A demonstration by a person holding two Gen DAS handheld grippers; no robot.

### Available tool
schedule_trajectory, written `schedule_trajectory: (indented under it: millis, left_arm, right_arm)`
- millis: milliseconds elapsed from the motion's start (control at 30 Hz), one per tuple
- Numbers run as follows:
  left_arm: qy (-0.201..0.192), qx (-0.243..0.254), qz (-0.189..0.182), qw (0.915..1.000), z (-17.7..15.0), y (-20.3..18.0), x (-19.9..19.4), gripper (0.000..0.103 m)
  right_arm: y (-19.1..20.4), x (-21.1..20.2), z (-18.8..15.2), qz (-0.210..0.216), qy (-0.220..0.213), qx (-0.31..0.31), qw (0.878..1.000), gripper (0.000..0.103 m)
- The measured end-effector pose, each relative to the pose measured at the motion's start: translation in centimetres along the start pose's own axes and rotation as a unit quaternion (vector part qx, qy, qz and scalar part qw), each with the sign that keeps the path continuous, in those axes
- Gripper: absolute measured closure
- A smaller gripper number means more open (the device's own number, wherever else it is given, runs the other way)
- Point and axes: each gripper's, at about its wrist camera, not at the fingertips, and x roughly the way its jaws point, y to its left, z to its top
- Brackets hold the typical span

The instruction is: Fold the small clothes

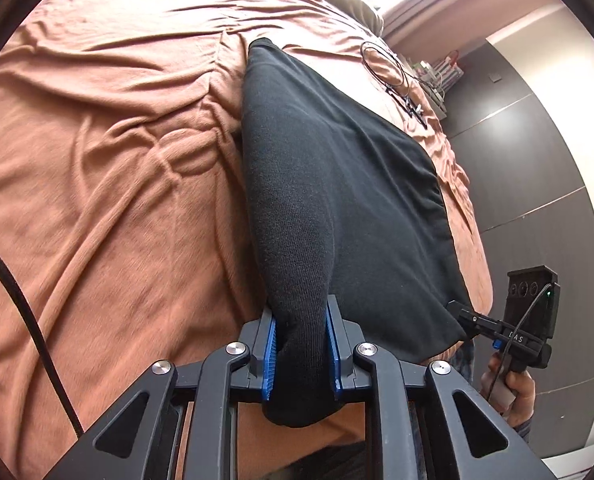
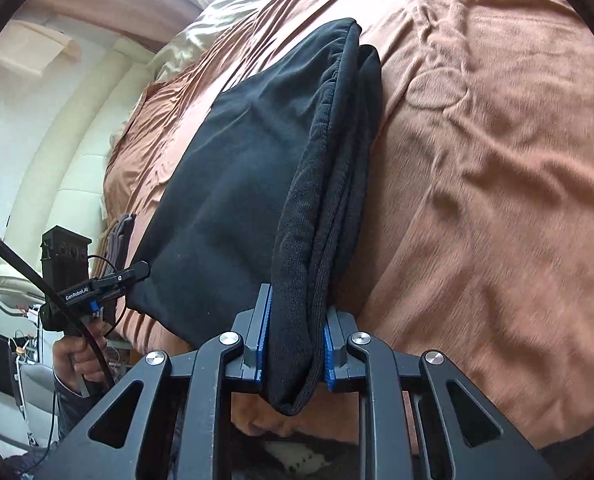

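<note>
A black knit garment (image 1: 337, 184) lies folded on the rust-brown bedspread (image 1: 105, 160). My left gripper (image 1: 301, 320) is shut on one near corner of it, cloth bunched between the blue pads. My right gripper (image 2: 295, 316) is shut on the other near corner, where several layers of the garment (image 2: 249, 168) are stacked. In the left wrist view the right gripper (image 1: 463, 316) pinches the garment's far-right corner. In the right wrist view the left gripper (image 2: 137, 270) pinches the left corner.
A thin black cable (image 1: 393, 76) lies on the bedspread beyond the garment. A cream pillow (image 2: 201, 36) sits at the head of the bed (image 2: 497, 160). A dark wardrobe (image 1: 529, 168) stands beside the bed. A thick black cable (image 1: 25, 312) hangs at the left.
</note>
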Motion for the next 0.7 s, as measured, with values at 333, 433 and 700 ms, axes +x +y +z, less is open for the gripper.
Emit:
schedule_trajectory:
  millis: [333, 433, 700]
  left_arm:
    - [-0.013, -0.011, -0.001, 0.9998, -5.7, 1.9, -3.4, 0.081]
    - [-0.014, -0.015, -0.005, 0.9998, -7.0, 2.3, -4.0, 0.081]
    - [-0.023, -0.032, 0.021, 0.999, -5.8, 2.8, -3.7, 0.043]
  right_arm:
    - [1.9, 0.9, -4.2, 0.01, 0.012, -0.007, 1.0, 0.085]
    - [2.5, 1.4, -4.7, -0.002, 0.026, -0.009, 1.0, 0.082]
    - [2.3, -0.5, 1.3, -0.019, -0.014, 0.005, 1.0, 0.03]
